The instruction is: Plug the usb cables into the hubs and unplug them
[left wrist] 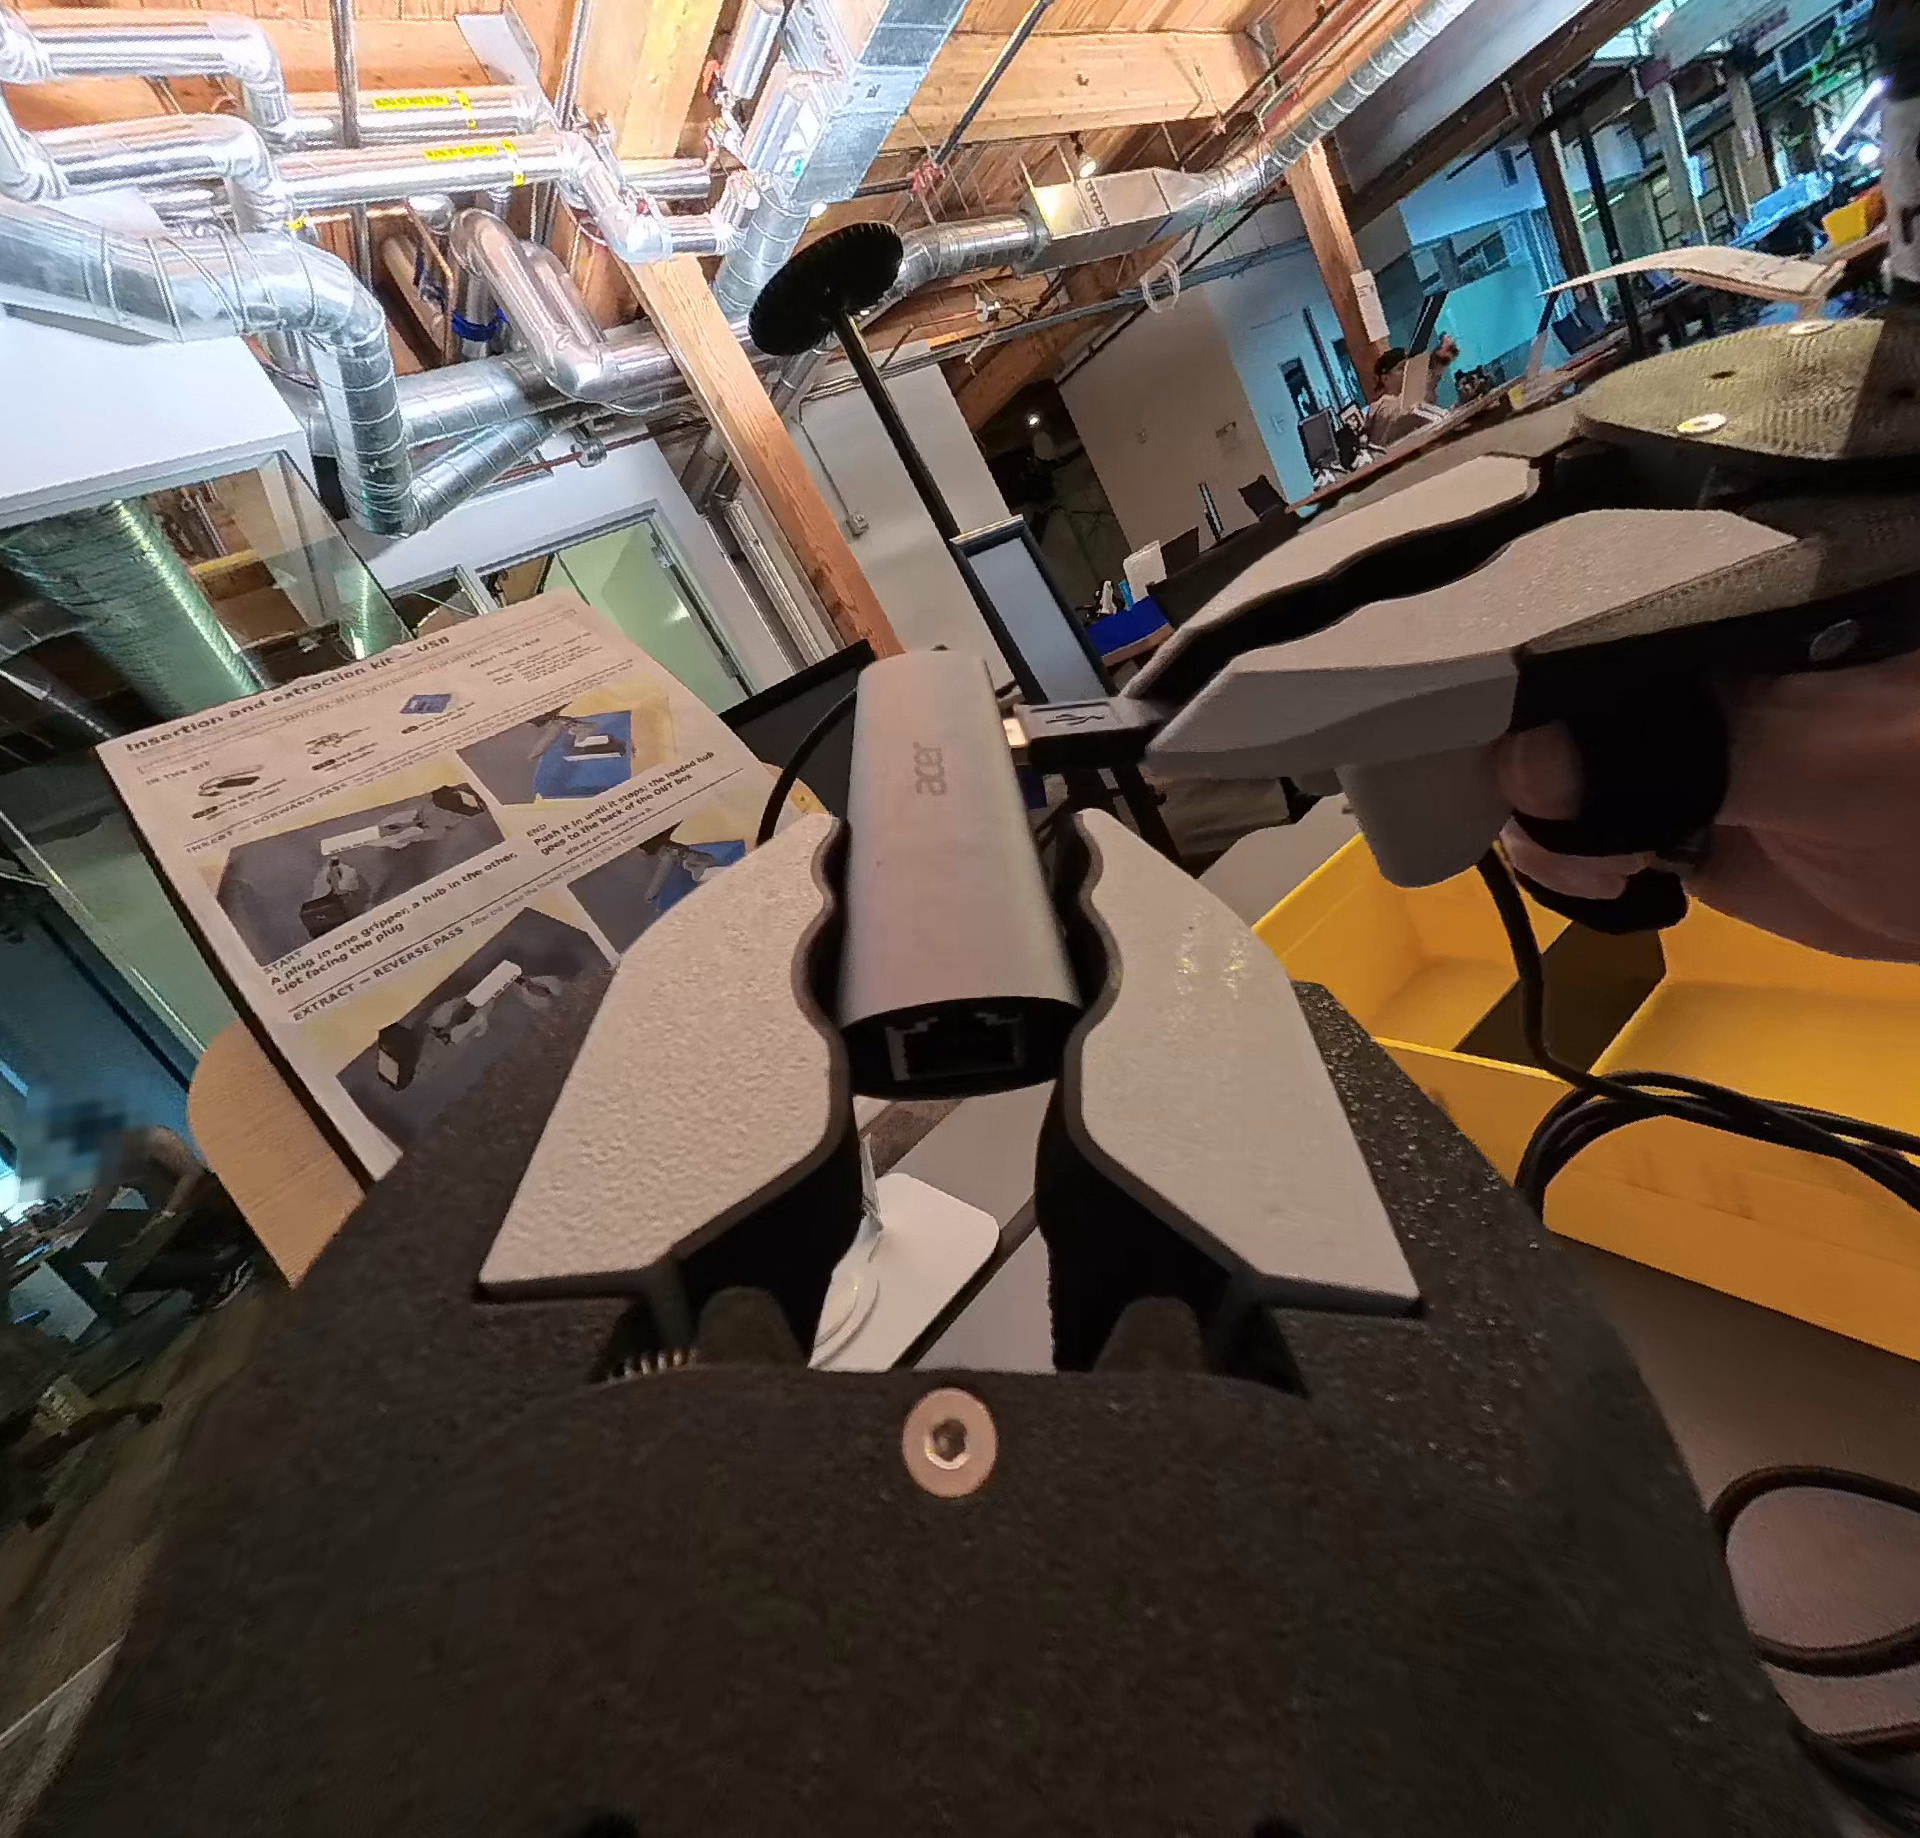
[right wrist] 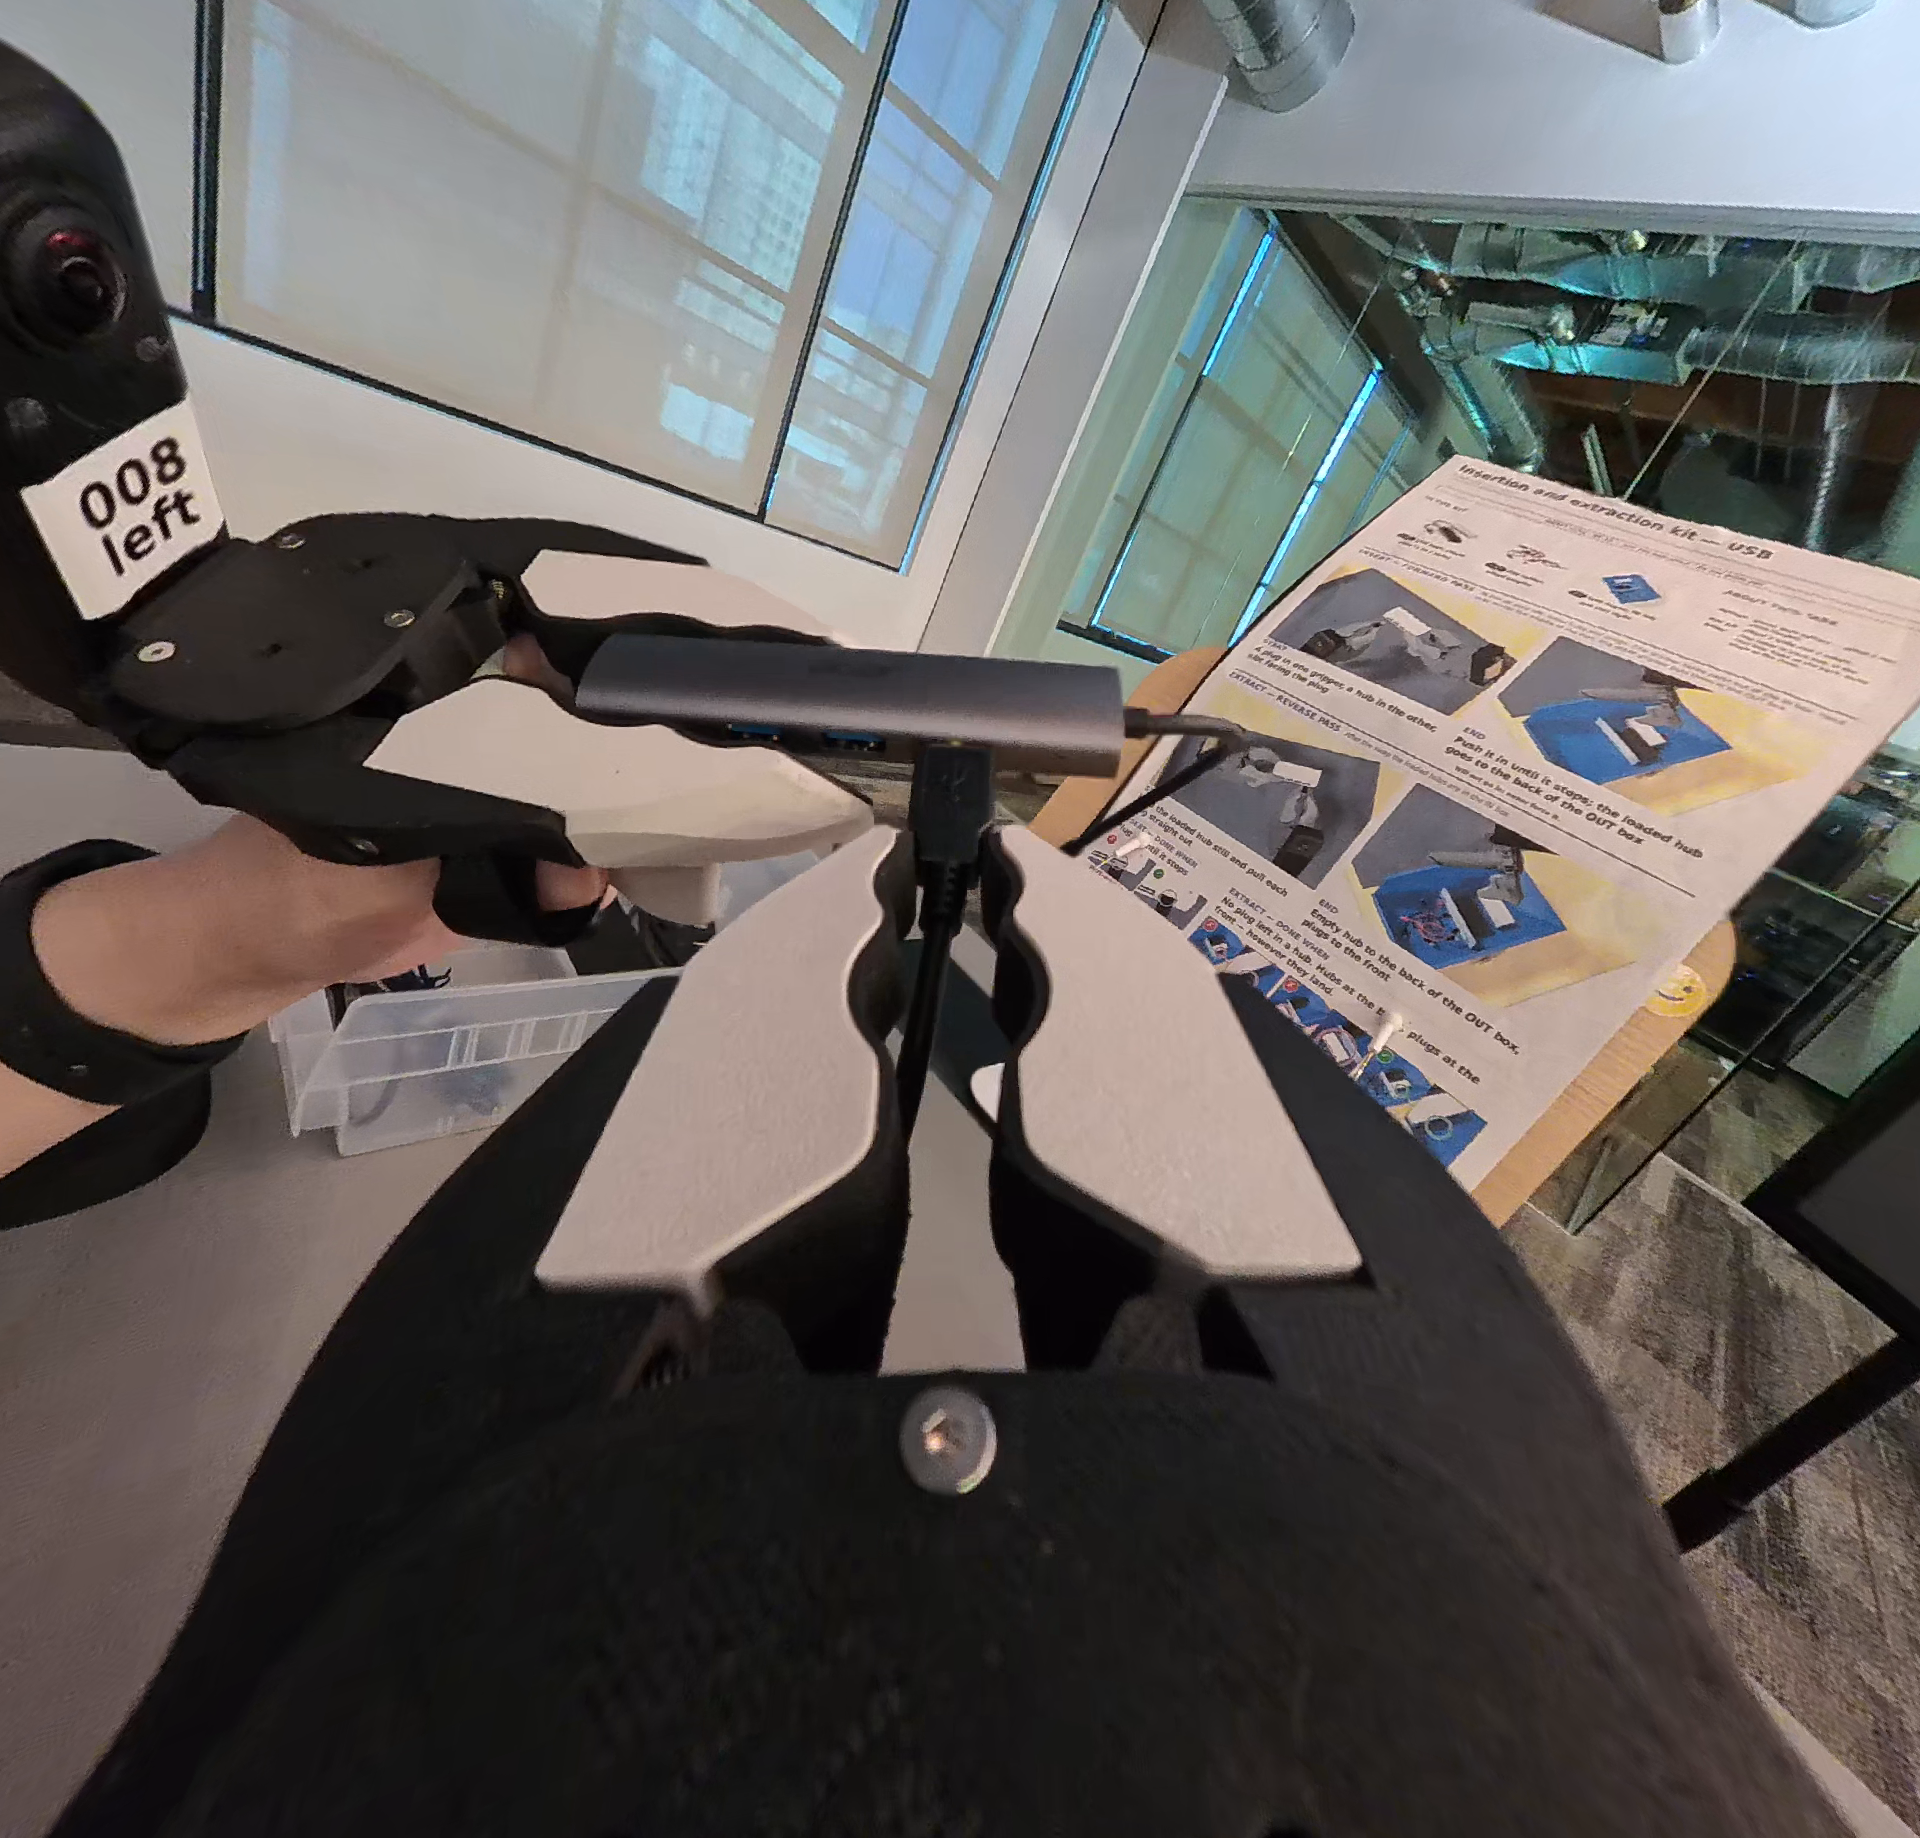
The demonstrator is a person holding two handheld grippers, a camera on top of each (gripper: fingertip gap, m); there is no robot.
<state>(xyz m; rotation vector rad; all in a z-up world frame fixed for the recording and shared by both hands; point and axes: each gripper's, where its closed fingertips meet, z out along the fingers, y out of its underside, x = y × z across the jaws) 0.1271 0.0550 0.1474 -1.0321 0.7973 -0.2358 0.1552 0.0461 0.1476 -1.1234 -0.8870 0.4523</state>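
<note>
While the left tongs (left wrist: 951,879) pinch a slim grey metal USB hub (left wrist: 940,832) by its long sides, the right tongs (right wrist: 943,869) squeeze the black plastic USB plug (right wrist: 943,801) of a thin black cable (right wrist: 920,988). From the left wrist view, the hub points away with its network socket facing the camera, and the plug comes in from the right with its metal tip at the hub's side edge; whether it sits fully in cannot be told there. Only this view shows the yellow plastic bin (left wrist: 1704,1061) on the counter (left wrist: 1766,1425), with cable trailing into it. From the right wrist view, the hub lies crosswise, two blue ports open on its near edge, the plug meeting that edge just right of them. Only here appears a clear plastic bin (right wrist: 457,1050) under the left hand (right wrist: 208,915). Both views show a printed instruction sheet (right wrist: 1538,801) propped on a wooden board
</note>
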